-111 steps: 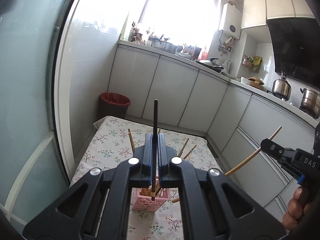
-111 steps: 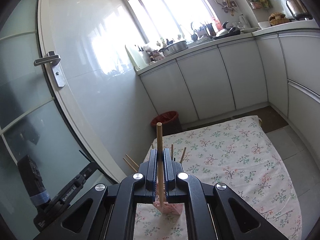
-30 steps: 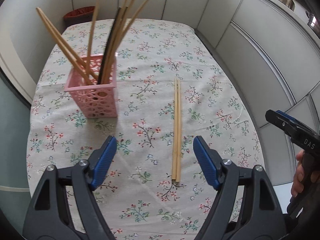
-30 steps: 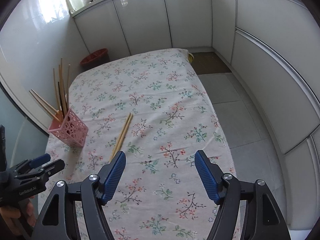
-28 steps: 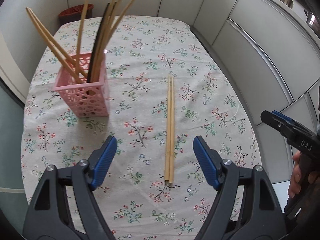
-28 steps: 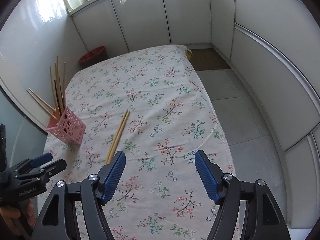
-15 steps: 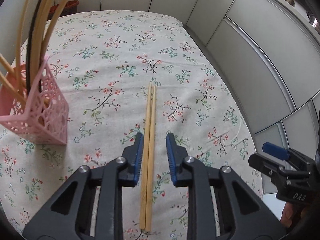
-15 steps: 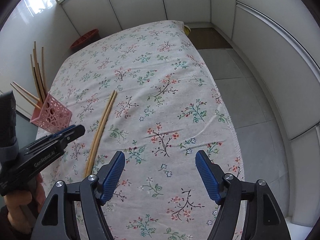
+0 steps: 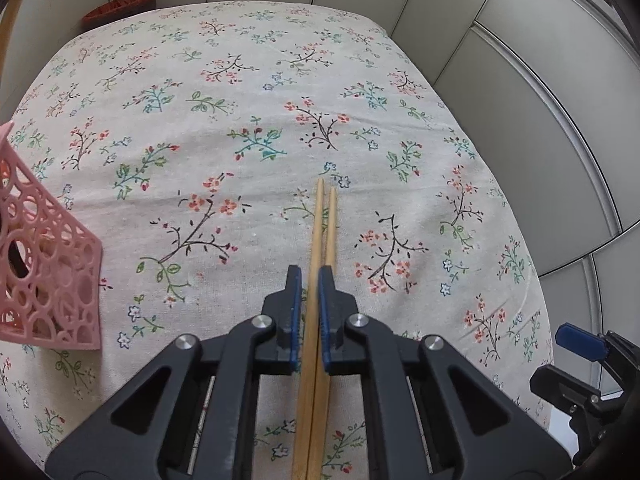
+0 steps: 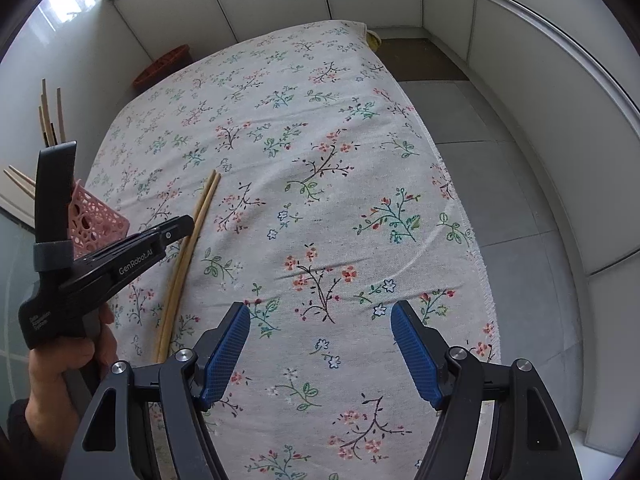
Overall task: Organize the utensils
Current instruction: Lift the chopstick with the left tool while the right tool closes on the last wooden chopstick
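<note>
Two pale wooden chopsticks (image 9: 325, 216) lie side by side on the flowered tablecloth (image 9: 240, 80). My left gripper (image 9: 308, 276) is low over their near half. Its jaws are closing the last bit, and the blue pads press on the pair, which runs between them. The right wrist view shows the same chopsticks (image 10: 200, 216) under the left gripper (image 10: 178, 227). A pink lattice basket (image 9: 48, 280) stands to the left with several chopsticks (image 10: 50, 120) upright in it. My right gripper (image 10: 320, 320) hovers open over bare cloth to the right, with nothing between its fingers.
A red waste bin (image 9: 120, 2) stands beyond the table's far left corner. White cabinet fronts (image 9: 520, 100) run along the back and right. The cloth's fringed right edge (image 10: 476, 248) drops to a tiled floor. A hand (image 10: 60, 380) holds the left gripper's handle.
My left gripper came down and forward over the chopsticks, and its jaws went from wide open to closed on them. The right gripper sank a little and stayed open.
</note>
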A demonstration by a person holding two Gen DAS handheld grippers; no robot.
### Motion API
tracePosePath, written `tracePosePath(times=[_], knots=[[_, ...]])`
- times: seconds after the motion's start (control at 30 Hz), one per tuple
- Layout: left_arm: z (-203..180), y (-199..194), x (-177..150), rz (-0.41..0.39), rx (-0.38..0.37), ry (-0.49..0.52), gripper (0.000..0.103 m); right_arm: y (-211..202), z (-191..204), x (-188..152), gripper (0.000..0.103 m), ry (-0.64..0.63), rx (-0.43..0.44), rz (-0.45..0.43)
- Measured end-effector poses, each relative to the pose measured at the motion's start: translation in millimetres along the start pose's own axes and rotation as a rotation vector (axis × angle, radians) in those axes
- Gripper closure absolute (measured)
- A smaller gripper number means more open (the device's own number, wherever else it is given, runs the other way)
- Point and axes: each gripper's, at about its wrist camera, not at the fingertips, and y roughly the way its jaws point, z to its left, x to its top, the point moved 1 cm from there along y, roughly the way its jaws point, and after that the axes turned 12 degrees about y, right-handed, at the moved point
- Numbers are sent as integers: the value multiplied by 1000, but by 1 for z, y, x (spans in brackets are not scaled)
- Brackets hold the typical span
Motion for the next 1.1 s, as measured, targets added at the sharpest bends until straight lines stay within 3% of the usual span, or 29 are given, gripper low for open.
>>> tracePosePath(times=[0.3, 0.47, 1.1], knots=[[-3, 4, -1, 19, 30, 8, 96, -3, -7, 0, 29, 12, -13, -3], [-6, -19, -9, 18, 33, 49, 96, -5, -2, 0, 29, -1, -16, -16], [14, -151, -56, -190, 50, 170, 96, -4, 35, -11, 29, -44, -38, -32]])
